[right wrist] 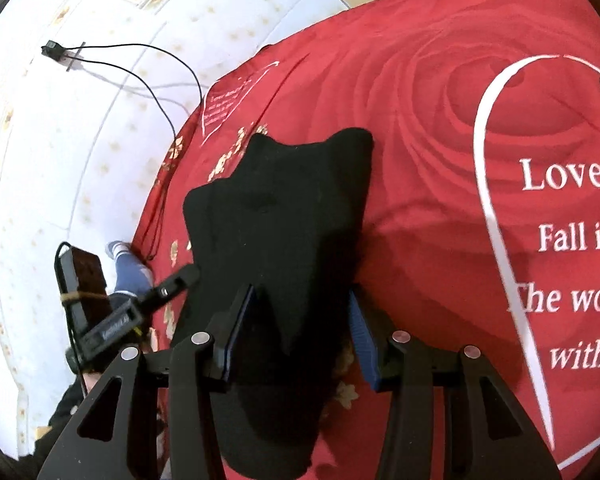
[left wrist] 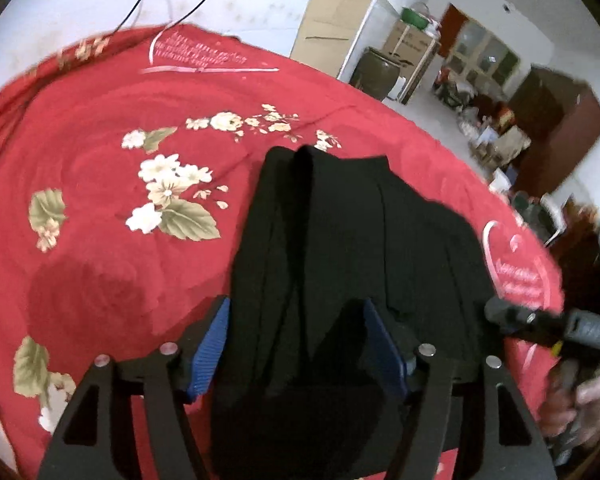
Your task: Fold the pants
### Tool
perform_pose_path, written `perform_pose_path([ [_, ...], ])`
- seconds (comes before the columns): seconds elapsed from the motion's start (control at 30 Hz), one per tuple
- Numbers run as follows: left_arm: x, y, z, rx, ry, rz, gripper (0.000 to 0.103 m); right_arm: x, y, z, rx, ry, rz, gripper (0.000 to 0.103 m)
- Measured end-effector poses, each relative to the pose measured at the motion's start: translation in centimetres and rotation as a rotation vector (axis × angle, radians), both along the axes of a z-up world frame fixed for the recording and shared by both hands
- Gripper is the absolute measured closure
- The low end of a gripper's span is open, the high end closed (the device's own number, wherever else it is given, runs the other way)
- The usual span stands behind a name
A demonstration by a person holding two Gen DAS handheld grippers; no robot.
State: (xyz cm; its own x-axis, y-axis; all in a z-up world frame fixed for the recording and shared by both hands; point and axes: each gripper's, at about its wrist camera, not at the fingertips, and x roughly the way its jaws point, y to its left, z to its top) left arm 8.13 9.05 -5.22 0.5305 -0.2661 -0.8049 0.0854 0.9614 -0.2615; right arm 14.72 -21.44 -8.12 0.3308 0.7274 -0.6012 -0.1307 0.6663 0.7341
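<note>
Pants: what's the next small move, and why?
Probably open the right gripper and lift both clear. The black pants already lie folded on the red bedspread, the left gripper stands wide open around the cloth, while the right fingers seem to pinch the near end.

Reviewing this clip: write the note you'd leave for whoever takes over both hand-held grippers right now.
Left hand-held gripper: jaws wide open, black pants lying between the blue pads, not pinched.
Right hand-held gripper: jaws part open, pants fabric between them; whether the pads press on it cannot be told.
Pants: a folded, narrow black bundle on the red floral bedspread, near its edge.
Done: at least one fold appears laid down, the layers are stacked.
Left: probably smooth the uneven far end, then fold once more if a smaller bundle is wanted.
</note>
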Motion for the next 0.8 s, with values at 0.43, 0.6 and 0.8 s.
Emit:
perform_pose_path([
  [0.43, -0.1, -0.9, 1.9, -0.007, -0.009, 0.075, 0.078, 1.4, 0.7, 0.1, -0.047, -0.025, 0.008, 0.083],
  [0.6, -0.2, -1.2, 4.1, -0.019, -0.04, 0.071, 0.084, 1.3, 1.0, 2.0, -0.027, -0.06, 0.023, 0.086],
  [0.8, 1.1, -0.5, 5.9, -0.047, -0.069, 0.085, 0.084, 2.8, 1.4, 4.4, -0.003, -0.101, 0.03, 0.086],
])
